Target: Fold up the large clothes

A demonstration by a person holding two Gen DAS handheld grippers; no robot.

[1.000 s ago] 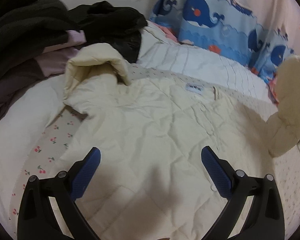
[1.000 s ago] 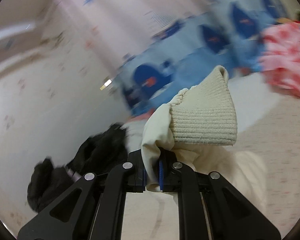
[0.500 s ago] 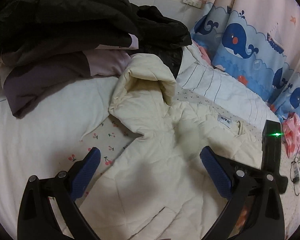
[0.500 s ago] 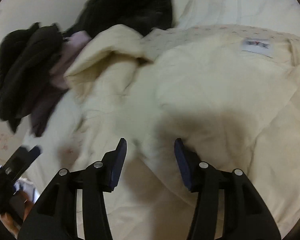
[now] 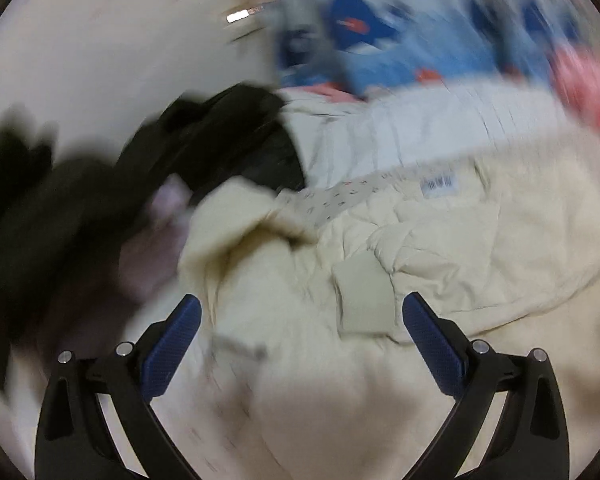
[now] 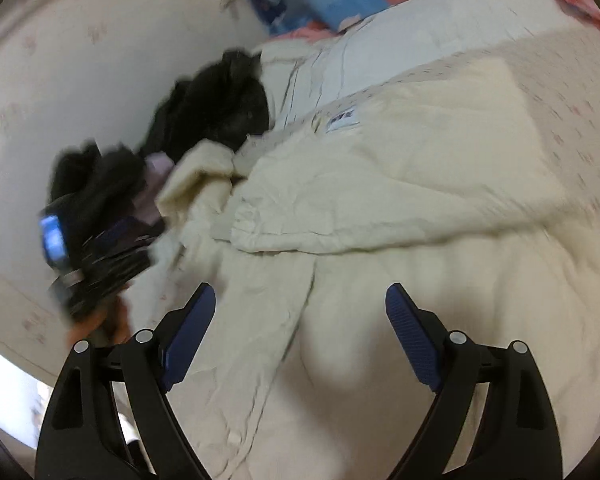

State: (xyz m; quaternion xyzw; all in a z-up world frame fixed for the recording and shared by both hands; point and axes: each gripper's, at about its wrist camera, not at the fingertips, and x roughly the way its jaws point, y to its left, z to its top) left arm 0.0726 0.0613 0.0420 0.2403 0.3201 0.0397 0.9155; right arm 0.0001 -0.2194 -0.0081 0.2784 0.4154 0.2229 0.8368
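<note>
A cream padded jacket [image 5: 440,248] lies spread on the bed, hood [image 5: 228,220] to the left and neck label [image 5: 439,187] showing. One sleeve is folded across the body, and its ribbed cuff [image 5: 364,296] rests just ahead of my left gripper [image 5: 300,320], which is open and holds nothing. This view is blurred by motion. In the right wrist view the jacket [image 6: 400,184] fills the middle. My right gripper [image 6: 300,312] hovers low over its lower part; its jaws are opening with nothing between them. The left gripper's body [image 6: 84,264] and a hand [image 6: 100,324] show at the left edge.
A heap of dark clothes [image 6: 220,104] with a mauve piece lies by the wall, left of the hood. Behind the jacket are a white striped quilt [image 5: 420,128] and a blue whale-print curtain [image 5: 380,40]. Pink-red cloth [image 5: 584,84] sits far right. The floral sheet [image 6: 572,92] shows beyond the jacket.
My right gripper was shut on the raised cuff; it came down, let go and opened, and the sleeve now lies across the jacket. The left gripper stayed open while its view swung.
</note>
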